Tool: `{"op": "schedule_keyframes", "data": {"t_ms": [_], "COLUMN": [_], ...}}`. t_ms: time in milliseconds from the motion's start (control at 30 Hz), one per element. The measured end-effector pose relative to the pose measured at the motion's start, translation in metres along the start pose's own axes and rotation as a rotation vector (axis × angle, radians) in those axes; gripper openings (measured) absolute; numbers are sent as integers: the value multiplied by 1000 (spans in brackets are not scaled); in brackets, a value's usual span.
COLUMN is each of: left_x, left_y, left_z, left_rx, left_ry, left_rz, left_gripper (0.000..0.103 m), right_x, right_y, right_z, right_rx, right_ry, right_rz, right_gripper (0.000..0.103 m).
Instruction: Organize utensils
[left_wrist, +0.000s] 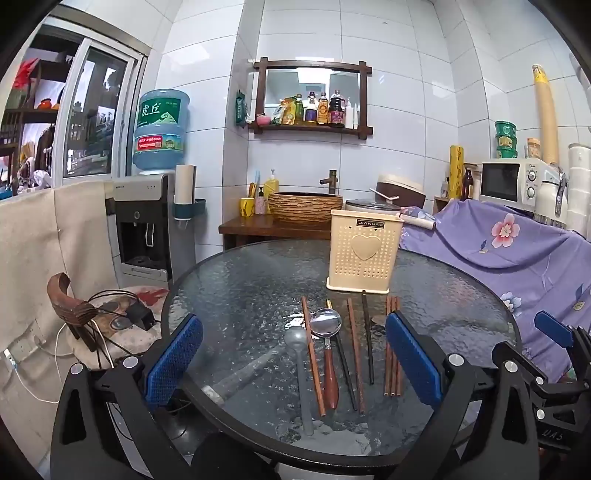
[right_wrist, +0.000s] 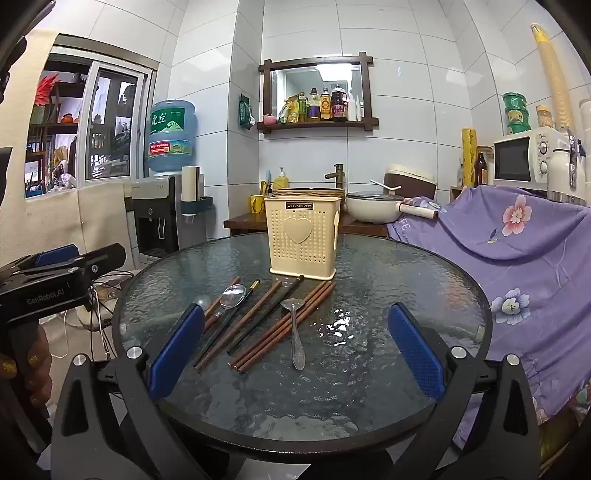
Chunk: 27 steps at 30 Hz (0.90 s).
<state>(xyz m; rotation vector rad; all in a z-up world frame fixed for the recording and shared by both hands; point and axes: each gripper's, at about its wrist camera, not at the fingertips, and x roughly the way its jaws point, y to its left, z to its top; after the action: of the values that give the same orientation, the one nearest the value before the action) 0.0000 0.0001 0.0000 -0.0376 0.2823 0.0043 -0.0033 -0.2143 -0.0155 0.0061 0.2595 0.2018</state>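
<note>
We've got both grippers, left and right, hovering at the bench's near edge, jaws wide and empty. Chopsticks and spoons lie mid-bench, holder toward the far edge.

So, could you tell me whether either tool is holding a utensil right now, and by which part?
Nothing is held. The left tool and right tool are both open, with the utensils lying loose on the glass table.

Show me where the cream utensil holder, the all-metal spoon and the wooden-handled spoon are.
cream utensil holder (right_wrist: 303, 236): right wrist view, on the heart on its front wall.
all-metal spoon (right_wrist: 296, 339): right wrist view, on the middle of its handle.
wooden-handled spoon (left_wrist: 325, 322): left wrist view, on its shiny bowl.
</note>
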Motion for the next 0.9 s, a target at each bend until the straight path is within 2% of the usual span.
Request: {"op": "schedule_keyframes", "data": {"t_ms": [900], "left_x": [1], "left_y": [1], "left_z": [-1], "left_rx": [8], "left_ry": [5], "left_rz": [14], "left_gripper": [97], "right_x": [2], "right_y": [-1], "right_z": [-6], "right_rx": [3], "right_ry": [2], "right_rz": [3], "right_gripper": [98]}}
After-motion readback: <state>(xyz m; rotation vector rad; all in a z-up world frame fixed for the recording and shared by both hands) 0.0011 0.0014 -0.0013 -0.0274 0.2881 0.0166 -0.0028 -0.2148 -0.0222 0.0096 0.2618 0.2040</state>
